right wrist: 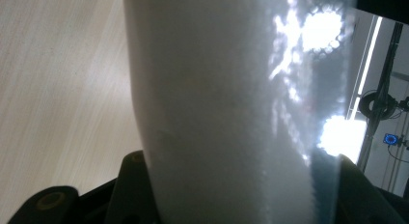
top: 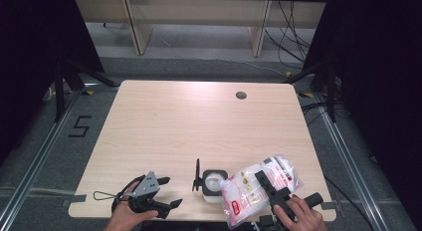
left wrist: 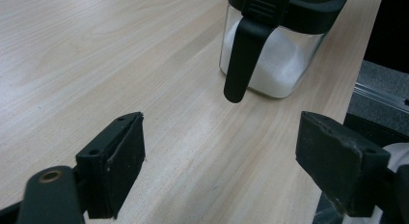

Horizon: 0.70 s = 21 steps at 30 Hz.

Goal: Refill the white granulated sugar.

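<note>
Starting at my left: the left tongs (top: pixel 166 191) sit low at the near edge of the surface (top: pixel 199 116), spread wide with nothing between them, and a thin wire loop (top: pixel 102 195) lies just to their outer side. In the left gripper view, both pads are well apart over bare wood, and the jar (left wrist: pixel 270 50) stands ahead and a little to the right of them, apart from the pads, its black flip lid (left wrist: pixel 243 60) hanging down the side facing me.

Moving on to the middle, that jar (top: pixel 215 182) is a clear square one with a black collar, already part full of white granules, mouth open to the top, lid stood up on its left side.

Now my right: the right tongs (top: pixel 271 187) are pinching the bag of white granules (top: pixel 261 186) across its middle, squeezed between both jaws in the right gripper view, plastic (right wrist: pixel 231 108) bulging up ahead of the pads. The bag's long axis runs from near-left to far-right, tilted, its lower end just beside the jar's right side.

So the relation that matters, I reckon: the jar's mouth lies just left of the right tongs, and the bag's near-left end must come above it. The right hand (top: pixel 301 216) is nearer, the left free to steady the jar.
</note>
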Available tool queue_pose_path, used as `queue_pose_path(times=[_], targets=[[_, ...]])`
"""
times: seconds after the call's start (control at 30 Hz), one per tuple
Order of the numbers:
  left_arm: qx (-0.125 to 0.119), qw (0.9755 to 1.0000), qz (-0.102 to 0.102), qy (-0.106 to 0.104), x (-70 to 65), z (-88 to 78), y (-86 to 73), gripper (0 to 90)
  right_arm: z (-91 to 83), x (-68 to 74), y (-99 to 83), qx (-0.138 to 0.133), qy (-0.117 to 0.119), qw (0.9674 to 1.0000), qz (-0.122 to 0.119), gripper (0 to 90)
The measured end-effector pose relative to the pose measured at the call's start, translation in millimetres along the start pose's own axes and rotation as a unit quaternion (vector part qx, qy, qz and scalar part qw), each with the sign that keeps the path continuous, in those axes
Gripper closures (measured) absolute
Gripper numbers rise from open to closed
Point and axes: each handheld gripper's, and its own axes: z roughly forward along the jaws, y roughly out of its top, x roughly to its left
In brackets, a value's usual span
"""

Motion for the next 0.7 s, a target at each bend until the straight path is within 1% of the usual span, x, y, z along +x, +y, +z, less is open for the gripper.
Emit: queue_pose_path(times=[0.03, 0.07, 0.1, 0.13, 0.17, 0.2, 0.23, 0.27, 0.3, 0.33, 0.37, 0.4, 0.47, 0.5, 0.53, 0.57, 0.6, 0.63, 0.67, 0.7], targets=[[0.0, 1.0, 0.0, 0.0, -0.1, 0.0, -0.3, 17.2, -0.5, -1.6, 0.2, 0.008, 0.007, 0.9999, -0.006, 56.1], [0.0, 1.0, -0.002, 0.0, -0.3, -0.2, -0.2, 17.2, -0.8, -1.0, 0.3, 0.01, 0.007, 0.9999, -0.002, 56.1], [-0.003, 1.0, -0.004, 0.002, -0.5, -0.1, 0.2, 17.2, -0.8, -0.9, 0.0, 0.006, 0.007, 1.0, -0.002, 56.1], [-0.005, 1.0, -0.003, 0.003, -0.3, 0.4, 0.2, 17.2, -1.5, -1.0, 0.3, 0.009, 0.009, 0.9999, -0.004, 56.1], [-0.003, 1.0, -0.002, -0.003, 0.2, 0.5, 0.2, 17.2, -0.4, 0.2, -0.1, 0.001, -0.001, 1.0, -0.003, 56.2], [0.0, 1.0, 0.001, 0.001, 0.2, 0.0, -0.1, 17.2, -0.2, 0.1, 0.3, 0.002, 0.001, 1.0, -0.003, 56.2], [0.0, 1.0, -0.001, 0.001, -0.3, -0.1, -0.5, 17.2, 0.2, -0.9, 0.7, -0.002, -0.006, 0.9999, -0.008, 56.2], [0.0, 1.0, -0.002, 0.0, -0.5, -0.3, -0.4, 17.2, -0.2, -0.7, 1.0, -0.002, -0.005, 0.9999, -0.008, 56.2], [-0.008, 0.9999, -0.009, 0.002, -1.6, 0.2, 0.1, 17.2, -1.1, -1.6, 1.5, 0.003, 0.003, 0.9999, -0.011, 56.3], [-0.009, 0.9999, -0.009, -0.001, -1.1, 0.4, 0.3, 17.3, -1.6, -1.6, 1.7, 0.005, 0.004, 0.9999, -0.009, 56.3], [-0.003, 1.0, -0.003, 0.005, -0.4, -0.2, 0.3, 17.2, -0.5, -1.6, 0.8, -0.006, -0.01, 0.9999, -0.011, 56.4], [0.0, 1.0, 0.003, 0.002, 0.6, -0.5, 0.1, 17.2, -0.3, -2.3, 0.8, -0.004, -0.008, 0.9999, -0.012, 56.4], [0.0, 1.0, -0.002, -0.001, -0.3, -0.3, -0.2, 17.2, -0.6, -2.5, 0.6, -0.004, -0.007, 0.9999, -0.011, 56.6], [-0.007, 0.9999, -0.009, 0.001, -1.5, 0.2, 0.1, 17.3, -0.9, -2.3, 0.4, -0.004, -0.007, 0.9999, -0.011, 56.6], [-0.008, 0.9999, -0.008, 0.001, -1.3, 0.5, 0.3, 17.2, -1.0, -2.5, 0.1, -0.002, -0.001, 0.9999, -0.011, 56.7], [-0.002, 1.0, 0.0, 0.005, 0.2, -0.2, 0.2, 17.2, -0.8, 0.3, -0.4, 0.004, 0.003, 1.0, 0.007, 56.8], [-0.001, 1.0, -0.002, 0.0, 0.0, -0.2, 0.0, 17.2, -0.8, -1.1, 0.0, 0.008, 0.009, 0.9999, 0.001, 56.9], [0.001, 1.0, -0.003, -0.002, -0.2, -0.4, -0.3, 17.2, -1.3, -1.1, 0.0, 0.011, 0.01, 0.9999, 0.0, 56.9], [-0.002, 1.0, -0.004, 0.0, -0.6, -0.5, -0.3, 17.2, -1.9, -1.1, -0.1, 0.012, 0.012, 0.9999, 0.001, 57.1], [-0.008, 0.9999, -0.01, 0.002, -1.5, 0.1, 0.0, 17.3, -2.1, -1.1, -0.2, 0.01, 0.011, 0.9999, 0.001, 57.2]])
